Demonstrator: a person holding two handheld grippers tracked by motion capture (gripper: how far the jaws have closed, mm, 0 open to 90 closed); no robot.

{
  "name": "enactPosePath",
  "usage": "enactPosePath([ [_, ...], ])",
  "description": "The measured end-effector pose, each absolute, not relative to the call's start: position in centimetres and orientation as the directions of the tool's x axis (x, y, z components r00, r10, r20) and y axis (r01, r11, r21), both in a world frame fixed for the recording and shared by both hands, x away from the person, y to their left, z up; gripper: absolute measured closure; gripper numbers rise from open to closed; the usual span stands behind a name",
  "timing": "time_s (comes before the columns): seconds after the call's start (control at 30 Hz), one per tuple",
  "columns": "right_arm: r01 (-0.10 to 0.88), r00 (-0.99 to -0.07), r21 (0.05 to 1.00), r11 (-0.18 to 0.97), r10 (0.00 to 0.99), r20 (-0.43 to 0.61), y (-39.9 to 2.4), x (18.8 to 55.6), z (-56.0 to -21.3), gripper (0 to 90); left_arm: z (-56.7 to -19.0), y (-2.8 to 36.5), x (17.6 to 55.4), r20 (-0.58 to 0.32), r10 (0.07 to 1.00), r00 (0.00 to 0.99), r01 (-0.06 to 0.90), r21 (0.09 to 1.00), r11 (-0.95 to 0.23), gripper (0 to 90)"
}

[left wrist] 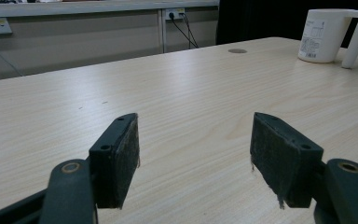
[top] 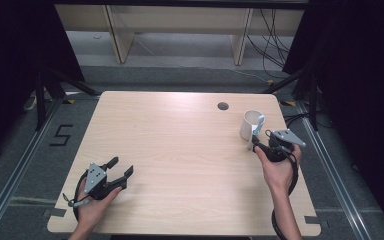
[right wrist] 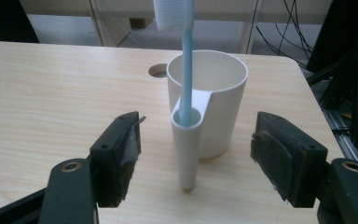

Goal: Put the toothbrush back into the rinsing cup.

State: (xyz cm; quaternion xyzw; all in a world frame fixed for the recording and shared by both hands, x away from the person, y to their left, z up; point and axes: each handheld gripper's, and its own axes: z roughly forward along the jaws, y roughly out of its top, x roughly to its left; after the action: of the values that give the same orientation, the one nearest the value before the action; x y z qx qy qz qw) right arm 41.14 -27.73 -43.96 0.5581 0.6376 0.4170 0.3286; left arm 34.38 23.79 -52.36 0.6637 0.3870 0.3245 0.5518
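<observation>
A white cup (right wrist: pixel 212 100) stands near the table's (top: pixel 180 150) far right corner, a blue toothbrush (right wrist: pixel 184 70) upright in its handle; the right gripper (right wrist: pixel 196 158) gapes wide just before it, the left gripper (top: pixel 122 167) wide open, empty

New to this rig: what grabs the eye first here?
A white cup stands at the table's far right, near the round cable hole, with a blue toothbrush upright in its hollow handle tube, bristles up. The right tool sits open just short of that handle, jaws either side. The left tool rests open near the front left, holding nothing.
</observation>
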Motion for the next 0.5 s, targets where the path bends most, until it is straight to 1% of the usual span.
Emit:
enactPosePath([
  [0.07, 0.429, -0.179, 0.902, 0.043, 0.983, 0.038, -28.0, 40.8, -44.1, 33.1, -52.4, 23.8, 34.4, 0.004, 0.872, 0.490, 0.157, 0.983, -0.092, 32.4],
  [0.1, 0.438, -0.162, 0.899, 0.025, 0.986, 0.051, -27.8, 40.4, -44.2, 33.1, -52.4, 23.8, 34.4, 0.004, 0.872, 0.490, 0.156, 0.983, -0.093, 32.4],
  [0.13, 0.431, -0.181, 0.901, 0.047, 0.983, 0.035, -28.1, 40.3, -44.3, 33.0, -52.4, 23.8, 34.4, 0.004, 0.872, 0.490, 0.156, 0.983, -0.093, 32.4],
  [0.23, 0.440, -0.162, 0.898, 0.023, 0.985, 0.054, -28.0, 39.6, -44.5, 33.1, -52.4, 23.8, 34.4, 0.004, 0.872, 0.489, 0.156, 0.984, -0.091, 32.4],
  [0.37, 0.433, -0.188, 0.901, 0.035, 0.981, 0.053, -28.5, 38.9, -45.2, 33.0, -52.4, 23.8, 34.4, 0.004, 0.872, 0.490, 0.157, 0.983, -0.092, 32.4],
  [0.4, 0.452, -0.171, 0.892, 0.026, 0.984, 0.058, -28.5, 38.6, -45.2, 33.0, -52.4, 23.8, 34.4, 0.003, 0.872, 0.489, 0.156, 0.984, -0.091, 32.4],
  [0.5, 0.430, -0.187, 0.903, 0.027, 0.980, 0.060, -28.7, 38.1, -45.7, 33.1, -52.4, 23.8, 34.4, 0.002, 0.872, 0.489, 0.156, 0.984, -0.090, 32.4],
])
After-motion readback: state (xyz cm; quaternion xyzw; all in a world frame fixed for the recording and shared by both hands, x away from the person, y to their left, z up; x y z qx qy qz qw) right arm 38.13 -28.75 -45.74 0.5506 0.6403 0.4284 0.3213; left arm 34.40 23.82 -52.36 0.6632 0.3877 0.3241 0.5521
